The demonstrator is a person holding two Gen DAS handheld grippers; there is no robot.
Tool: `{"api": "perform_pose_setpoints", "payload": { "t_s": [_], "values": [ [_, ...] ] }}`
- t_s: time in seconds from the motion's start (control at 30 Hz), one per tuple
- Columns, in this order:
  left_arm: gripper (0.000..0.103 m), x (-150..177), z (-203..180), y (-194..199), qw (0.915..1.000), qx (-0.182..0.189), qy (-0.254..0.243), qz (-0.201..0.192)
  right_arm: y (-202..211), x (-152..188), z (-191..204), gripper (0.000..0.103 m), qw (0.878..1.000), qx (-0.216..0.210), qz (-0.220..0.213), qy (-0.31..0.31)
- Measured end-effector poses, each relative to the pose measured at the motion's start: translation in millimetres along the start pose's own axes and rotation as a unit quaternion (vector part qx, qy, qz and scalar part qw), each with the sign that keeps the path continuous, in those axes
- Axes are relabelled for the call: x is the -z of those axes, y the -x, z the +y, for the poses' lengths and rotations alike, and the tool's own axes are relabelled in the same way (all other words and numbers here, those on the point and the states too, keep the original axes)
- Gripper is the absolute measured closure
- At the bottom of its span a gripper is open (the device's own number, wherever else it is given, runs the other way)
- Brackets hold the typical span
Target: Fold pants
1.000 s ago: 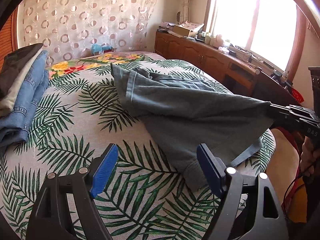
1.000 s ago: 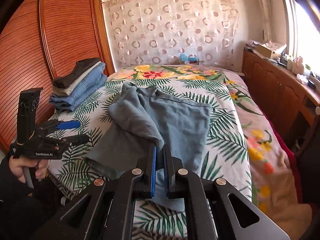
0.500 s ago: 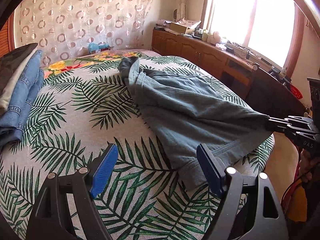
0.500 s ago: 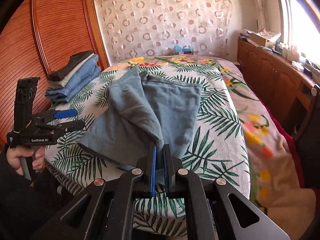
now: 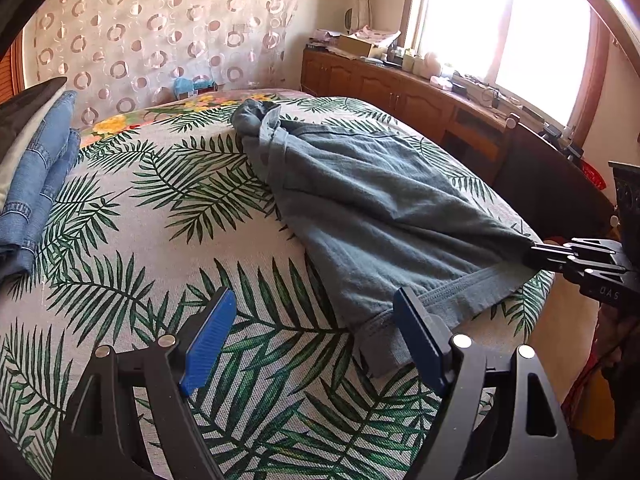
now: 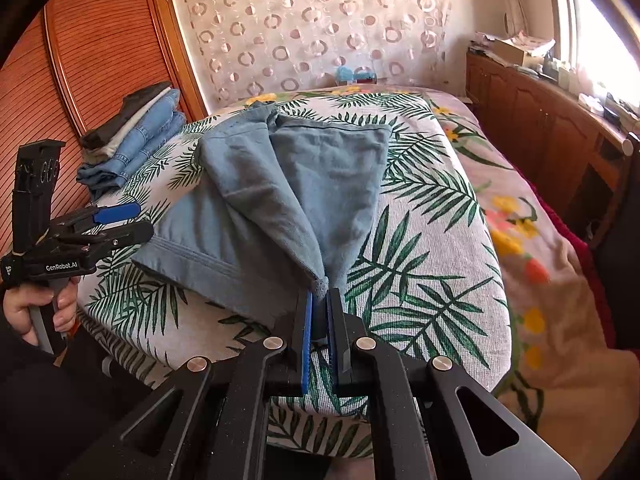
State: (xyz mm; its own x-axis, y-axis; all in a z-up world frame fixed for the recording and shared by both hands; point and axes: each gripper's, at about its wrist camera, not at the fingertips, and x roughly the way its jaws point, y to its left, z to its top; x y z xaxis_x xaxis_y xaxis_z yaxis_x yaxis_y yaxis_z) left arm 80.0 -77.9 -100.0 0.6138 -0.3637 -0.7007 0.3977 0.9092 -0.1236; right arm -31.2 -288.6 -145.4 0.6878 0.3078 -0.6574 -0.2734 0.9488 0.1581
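one pants (image 6: 304, 184) corner (pinched) between right gripper (image 6: 320, 300) pads

bed: mattress under a grey cover printed with green palm leaves (image 5: 168, 216)
pants: grey-blue cotton pants (image 5: 372, 216), rumpled, lying across the right half of the cover, far end bunched
left gripper: black two-finger gripper with blue ribbed pads (image 5: 312, 340), jaws wide apart, nothing between them; right pad overlaps the near hem in view, contact cannot be told
right gripper: black gripper (image 5: 536, 254) at right edge, clamped on a pulled-taut corner of the pants
stack: folded blue denim and dark garments (image 5: 36, 184), left edge
background: circle-patterned curtain (image 5: 168, 32); wooden sideboard (image 5: 400, 88) under bright window (image 5: 500, 24)
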Motion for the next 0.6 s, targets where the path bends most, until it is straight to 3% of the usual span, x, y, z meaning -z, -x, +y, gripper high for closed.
{"api": "perform_pose_setpoints", "payload": {
  "t_s": [0.37, 0.5, 0.6],
  "values": [
    [0.022, 4.6, 1.2, -6.9, 1.0, -0.002, 0.001, 0.008, -3.1, 3.5, -5.1, 0.097, 1.0, 0.003, 0.0, -0.003],
    [0.022, -0.1, 4.0, 4.0, 0.9999, -0.011, 0.003, -0.008, 0.4, 1.7, -2.3, 0.097, 1.0, 0.002, -0.001, 0.003],
    [0.022, -6.6, 10.1, 15.7, 0.9995, -0.017, 0.008, -0.025, 12.2, -3.3, 1.7, 0.086, 1.0, 0.009, -0.016, 0.016]
  ]
}}
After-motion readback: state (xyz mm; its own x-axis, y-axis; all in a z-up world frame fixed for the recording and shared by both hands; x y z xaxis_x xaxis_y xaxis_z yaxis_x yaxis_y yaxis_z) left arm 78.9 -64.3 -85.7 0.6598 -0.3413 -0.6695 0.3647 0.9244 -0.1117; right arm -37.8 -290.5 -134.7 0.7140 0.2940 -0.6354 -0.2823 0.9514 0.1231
